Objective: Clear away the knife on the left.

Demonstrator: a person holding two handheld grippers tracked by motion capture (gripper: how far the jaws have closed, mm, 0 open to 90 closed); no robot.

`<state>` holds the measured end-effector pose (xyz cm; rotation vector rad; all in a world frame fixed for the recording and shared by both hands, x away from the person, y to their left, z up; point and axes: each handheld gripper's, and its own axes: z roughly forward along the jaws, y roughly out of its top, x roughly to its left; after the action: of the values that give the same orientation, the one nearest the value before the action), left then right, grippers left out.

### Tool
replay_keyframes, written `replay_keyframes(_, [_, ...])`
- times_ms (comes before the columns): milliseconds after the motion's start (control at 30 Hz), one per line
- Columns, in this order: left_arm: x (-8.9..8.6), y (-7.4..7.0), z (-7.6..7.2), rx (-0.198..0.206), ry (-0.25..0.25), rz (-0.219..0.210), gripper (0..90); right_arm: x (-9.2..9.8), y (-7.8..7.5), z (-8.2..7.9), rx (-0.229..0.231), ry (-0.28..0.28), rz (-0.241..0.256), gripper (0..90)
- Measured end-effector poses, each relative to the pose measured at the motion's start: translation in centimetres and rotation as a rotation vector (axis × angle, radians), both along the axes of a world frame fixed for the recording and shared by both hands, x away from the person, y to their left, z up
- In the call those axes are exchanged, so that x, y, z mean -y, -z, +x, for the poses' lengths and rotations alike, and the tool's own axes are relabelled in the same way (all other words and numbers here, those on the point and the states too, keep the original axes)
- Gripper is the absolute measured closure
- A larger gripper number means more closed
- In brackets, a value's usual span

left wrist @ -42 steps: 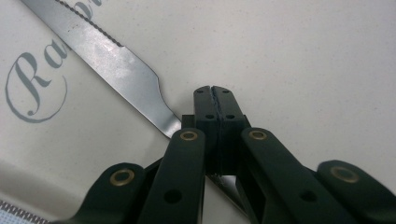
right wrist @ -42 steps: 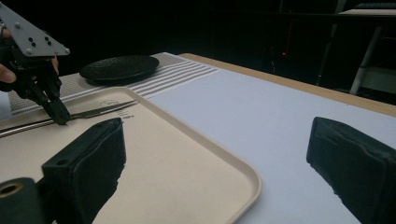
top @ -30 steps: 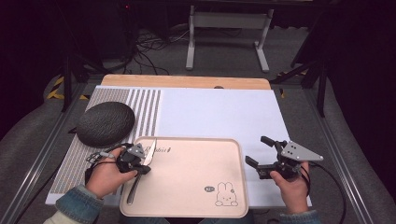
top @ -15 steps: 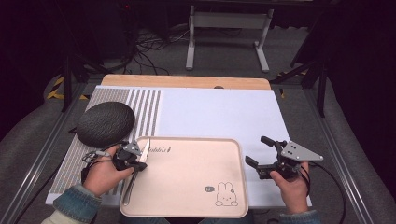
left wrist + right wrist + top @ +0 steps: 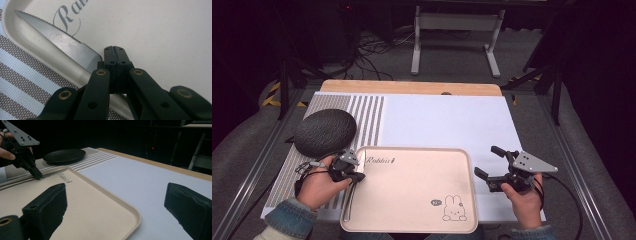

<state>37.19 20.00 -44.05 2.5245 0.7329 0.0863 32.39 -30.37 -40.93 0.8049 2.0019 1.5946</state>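
Risk 1, slip: the left gripper [image 5: 115,53] has its jaws pressed together over the handle end of the knife [image 5: 58,42], and the pictures do not settle whether metal actually sits between them. The handle passes beneath the jaws in the left gripper view, so I cannot tell clamped from merely closed above it. If the bite is shallow or on the flat, any lift would likely tip the blade and drop it.

Risk 2, snag: the blade rests along the tray [image 5: 160,30] rim at the upper left of that frame, serrated edge toward the tray floor. Dragging it sideways could catch the rim or scrape the printed lettering.

Risk 3, tray shift: the tray [image 5: 412,190] lies loose on the mat [image 5: 447,120]; a pull on the knife may slide it, and the right gripper [image 5: 491,169], jaws wide apart at centre right of the high view, holds nothing and steadies nothing.

Position: in the high view the left gripper [image 5: 354,172] sits at the tray's left rim, lower left of frame, with the knife [image 5: 349,200] running down along that rim toward the bottom edge. The dark plate [image 5: 324,132] lies just above the left gripper, close enough to be struck on a careless lift
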Motion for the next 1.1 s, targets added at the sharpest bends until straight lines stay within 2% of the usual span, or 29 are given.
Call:
replay_keyframes(67, [-0.1,0.0,0.0,-0.009,-0.004,-0.007,90.0,0.0,0.0,0.0,0.0,0.0,0.003,5.5])
replay_keyframes(200, [0.0,0.0,0.0,-0.001,-0.003,0.0,90.0,0.0,0.0,0.0,0.0,0.0,0.002,5.5])
replay_keyframes(300, [-0.1,-0.1,-0.1,-0.012,-0.007,0.008,90.0,0.0,0.0,0.0,0.002,0.001,0.002,5.5])
replay_keyframes(600, [-0.2,-0.2,-0.3,-0.003,-0.008,0.01,89.0,0.0,0.0,0.0,0.001,0.0,0.0,5.5])
replay_keyframes(733, [-0.3,-0.7,-0.3,0.0,-0.013,-0.022,80.5,0.0,0.0,0.0,-0.001,0.002,-0.004,5.4])
replay_keyframes(767, [-0.3,-1.0,-0.3,0.001,-0.016,-0.042,77.4,0.0,0.1,0.1,-0.001,0.004,-0.004,5.4])
replay_keyframes(833, [-0.2,-1.5,-0.4,0.017,-0.035,-0.07,63.9,0.0,0.1,0.1,-0.004,0.003,-0.003,5.4])
replay_keyframes(867, [-0.2,-1.5,-0.4,0.017,-0.035,-0.07,54.0,0.0,0.1,0.1,-0.004,0.003,-0.003,5.4])
replay_keyframes(900, [-0.2,-1.7,-0.5,0.04,-0.041,-0.081,54.0,0.0,0.1,0.1,-0.002,0.003,-0.006,5.4])
replay_keyframes(933, [-0.2,-1.8,-0.5,0.053,-0.044,-0.093,39.7,-0.1,0.1,0.0,-0.002,0.002,-0.004,5.5])
replay_keyframes(967, [-0.2,-2.0,-0.5,0.061,-0.045,-0.106,39.7,-0.1,0.1,0.0,-0.002,0.002,-0.004,5.5])
replay_keyframes(1100, [-0.2,-2.5,-0.7,0.092,-0.034,-0.149,20.9,0.1,0.0,-0.1,0.001,0.005,0.0,5.5])
